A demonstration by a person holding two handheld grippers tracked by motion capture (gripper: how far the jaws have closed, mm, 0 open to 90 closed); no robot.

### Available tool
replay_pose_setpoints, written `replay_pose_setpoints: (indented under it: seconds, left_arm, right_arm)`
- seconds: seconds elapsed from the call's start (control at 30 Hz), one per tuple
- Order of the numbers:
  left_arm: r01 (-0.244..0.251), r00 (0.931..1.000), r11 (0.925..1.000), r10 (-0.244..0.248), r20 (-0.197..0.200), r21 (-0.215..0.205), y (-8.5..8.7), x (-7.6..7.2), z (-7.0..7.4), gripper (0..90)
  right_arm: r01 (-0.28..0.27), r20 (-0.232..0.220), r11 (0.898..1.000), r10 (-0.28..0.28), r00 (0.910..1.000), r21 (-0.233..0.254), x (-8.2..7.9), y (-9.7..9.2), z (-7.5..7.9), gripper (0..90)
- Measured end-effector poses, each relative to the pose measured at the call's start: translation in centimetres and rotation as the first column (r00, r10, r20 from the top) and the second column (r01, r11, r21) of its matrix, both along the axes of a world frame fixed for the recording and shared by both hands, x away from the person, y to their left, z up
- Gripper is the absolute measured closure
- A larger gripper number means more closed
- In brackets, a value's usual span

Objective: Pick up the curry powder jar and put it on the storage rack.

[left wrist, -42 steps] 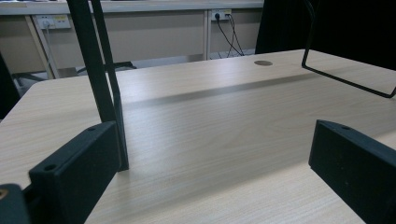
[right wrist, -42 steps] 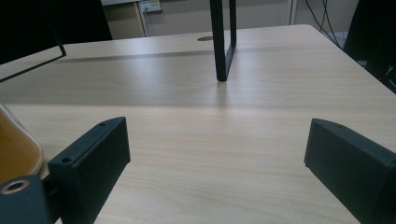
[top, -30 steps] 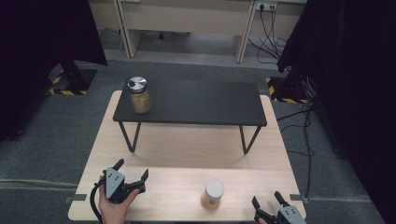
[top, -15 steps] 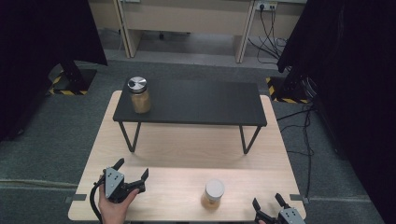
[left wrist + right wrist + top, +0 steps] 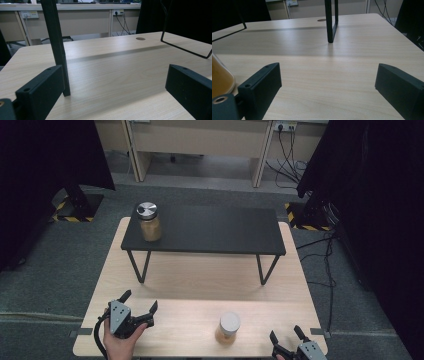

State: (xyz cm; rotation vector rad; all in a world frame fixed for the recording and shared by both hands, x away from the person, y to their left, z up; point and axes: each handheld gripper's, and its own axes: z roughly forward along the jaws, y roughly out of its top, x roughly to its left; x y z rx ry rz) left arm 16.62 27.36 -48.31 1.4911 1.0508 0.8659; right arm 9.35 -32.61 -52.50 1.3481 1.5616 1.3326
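A jar with a white lid (image 5: 228, 328) and tan contents stands on the wooden table (image 5: 200, 270) near its front edge; its amber side (image 5: 220, 78) shows at the left of the right gripper view. A second jar with a silver lid (image 5: 149, 221) stands at the left end of the black raised shelf (image 5: 210, 229). My left gripper (image 5: 140, 301), held in a hand, rests open at the table's front left, with nothing between its jaws (image 5: 115, 92). My right gripper (image 5: 286, 334) sits open at the front right corner, to the right of the white-lidded jar, also holding nothing (image 5: 328, 82).
The shelf stands on thin black legs (image 5: 56, 45); one rises just ahead of my left gripper's left jaw, another (image 5: 330, 21) lies ahead of the right gripper. Dark curtains (image 5: 45, 165) flank the table, and a desk with cables (image 5: 285, 150) is behind.
The right gripper has slipped slightly back toward the table's front edge. The left gripper and both jars have stayed put.
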Motion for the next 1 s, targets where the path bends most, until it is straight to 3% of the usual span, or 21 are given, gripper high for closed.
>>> replay_pose_setpoints:
  seconds: [0.53,0.77,0.87,1.0]
  left_arm:
    - [-0.011,0.9999,0.9999,0.011,0.001,0.007,0.1,0.0,0.0,1.5]
    - [-0.004,1.0,1.0,0.004,0.004,0.005,0.1,-0.1,0.0,1.4]
    - [-0.006,1.0,1.0,0.006,0.004,0.005,0.2,0.0,0.0,1.5]
    - [-0.008,1.0,1.0,0.008,0.003,0.006,0.2,0.0,0.0,1.5]
  right_arm:
    - [-0.011,0.002,1.0,0.011,0.9999,0.002,0.3,-0.1,0.0,7.1]
    - [-0.008,0.036,1.0,0.008,0.9993,0.005,-0.4,0.1,0.5,7.0]
    - [-0.048,0.073,0.999,0.047,0.9963,0.019,-0.6,0.4,0.9,6.8]
    - [-0.128,0.115,0.991,0.124,0.9856,0.029,-0.7,0.8,1.4,6.5]
